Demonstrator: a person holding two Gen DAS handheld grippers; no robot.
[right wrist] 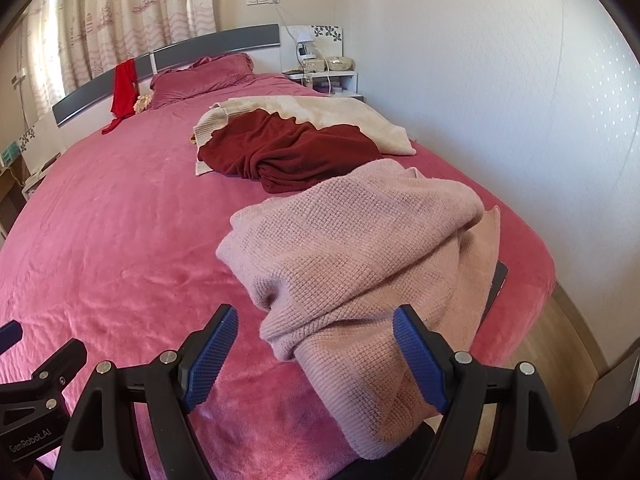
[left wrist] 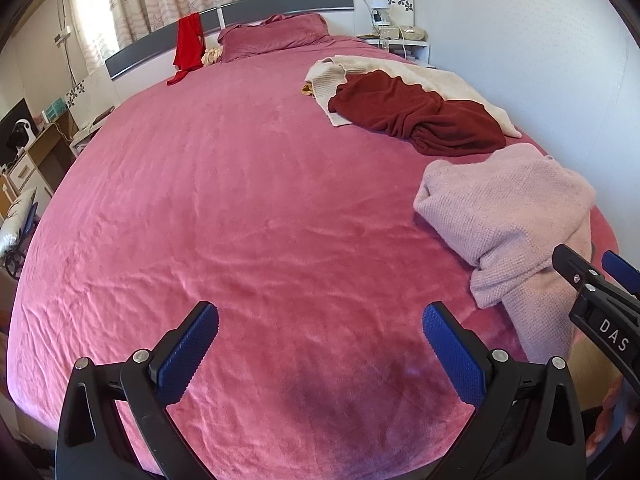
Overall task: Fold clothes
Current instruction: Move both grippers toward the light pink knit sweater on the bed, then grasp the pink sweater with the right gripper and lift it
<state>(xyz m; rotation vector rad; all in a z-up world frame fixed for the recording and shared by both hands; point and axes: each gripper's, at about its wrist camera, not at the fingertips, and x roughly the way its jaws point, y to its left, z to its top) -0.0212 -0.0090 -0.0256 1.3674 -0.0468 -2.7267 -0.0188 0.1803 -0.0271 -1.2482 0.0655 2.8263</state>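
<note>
Left gripper (left wrist: 320, 354): jaws wide, holding nothing, above bare bedspread (left wrist: 240, 208).
Right gripper (right wrist: 316, 354): jaws wide, straddling the pink sweater (right wrist: 360, 248) without gripping.
Pink sweater: crumpled at bed's right edge, draping over the foot-end corner.
Maroon garment (right wrist: 288, 148): beyond it, atop cream garment (right wrist: 344, 114).

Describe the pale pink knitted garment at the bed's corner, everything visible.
The pale pink sweater is a waffle-textured knit, lying crumpled and loosely bunched at the near right corner of the pink bed cover. One part hangs over the bed's edge. It lies apart from the dark red garment behind it. The open right gripper straddles its lower part without clamping it.
</note>
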